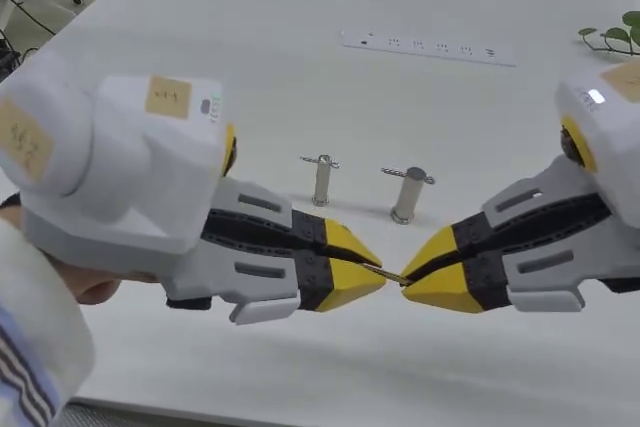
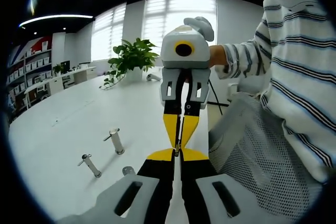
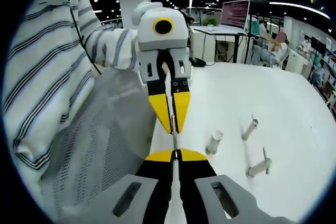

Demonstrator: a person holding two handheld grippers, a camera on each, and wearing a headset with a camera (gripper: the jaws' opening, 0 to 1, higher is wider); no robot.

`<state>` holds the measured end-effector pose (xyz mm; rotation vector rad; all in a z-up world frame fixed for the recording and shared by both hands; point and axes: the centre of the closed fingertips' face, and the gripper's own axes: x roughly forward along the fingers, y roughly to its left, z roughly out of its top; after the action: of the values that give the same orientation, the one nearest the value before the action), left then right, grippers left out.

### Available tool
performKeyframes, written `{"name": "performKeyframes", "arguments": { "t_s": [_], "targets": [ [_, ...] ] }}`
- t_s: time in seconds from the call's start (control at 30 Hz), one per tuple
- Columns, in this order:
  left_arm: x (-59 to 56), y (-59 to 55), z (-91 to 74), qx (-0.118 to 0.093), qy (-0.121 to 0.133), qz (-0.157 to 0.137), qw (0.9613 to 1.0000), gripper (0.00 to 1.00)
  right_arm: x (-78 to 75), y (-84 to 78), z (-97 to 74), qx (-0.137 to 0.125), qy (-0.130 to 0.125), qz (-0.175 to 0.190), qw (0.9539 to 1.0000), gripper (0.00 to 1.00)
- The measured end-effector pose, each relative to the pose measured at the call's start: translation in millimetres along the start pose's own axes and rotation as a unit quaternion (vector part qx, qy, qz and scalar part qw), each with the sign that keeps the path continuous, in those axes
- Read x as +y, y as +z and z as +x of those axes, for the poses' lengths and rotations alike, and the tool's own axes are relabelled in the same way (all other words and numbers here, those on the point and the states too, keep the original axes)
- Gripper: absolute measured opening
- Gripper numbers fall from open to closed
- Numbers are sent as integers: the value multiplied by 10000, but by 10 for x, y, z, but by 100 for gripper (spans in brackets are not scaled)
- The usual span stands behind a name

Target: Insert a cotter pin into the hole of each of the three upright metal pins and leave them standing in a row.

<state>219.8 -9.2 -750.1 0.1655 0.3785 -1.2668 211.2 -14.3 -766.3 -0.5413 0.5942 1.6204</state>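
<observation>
I've got the left gripper (image 1: 378,275) and the right gripper (image 1: 410,282) tip to tip. Each is pinched narrow on one end of the cotter pin (image 1: 390,275), which is in the air close beside the bare metal pin (image 3: 214,141). The two fitted pins (image 1: 321,179) stand just beyond that bare one. I'd release one side gently and keep the cotter pin level. Then I'd line its free tip up with the bare pin's hole, which I can't make out.

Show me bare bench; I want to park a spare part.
Free: between the power strip and the upright pins, and the table strip nearest you. Crowded: where the left hand-held gripper and right hand-held gripper pinch the cotter pin.
</observation>
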Motion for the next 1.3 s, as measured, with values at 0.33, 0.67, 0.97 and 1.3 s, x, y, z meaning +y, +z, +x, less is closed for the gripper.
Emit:
{"name": "performKeyframes", "arguments": {
  "t_s": [0.33, 0.67, 0.97, 1.3],
  "targets": [
    [168, -120, -42, 108, 359, 54, 9993, 17, -162, -129, 29, 426, -250, 154, 9987, 4],
    [596, -413, -87, 365, 1327, -254, 9902, 26, -370, -385, 37, 1157, -525, 469, 9908, 4],
    [703, -565, 27, 583, 1361, -384, 9882, 27, -556, -419, 132, 1251, -624, 548, 9887, 4],
    [732, -708, 189, 799, 1146, -454, 9891, 26, -649, -518, 210, 1411, -579, 575, 9866, 4]
  ]
}}
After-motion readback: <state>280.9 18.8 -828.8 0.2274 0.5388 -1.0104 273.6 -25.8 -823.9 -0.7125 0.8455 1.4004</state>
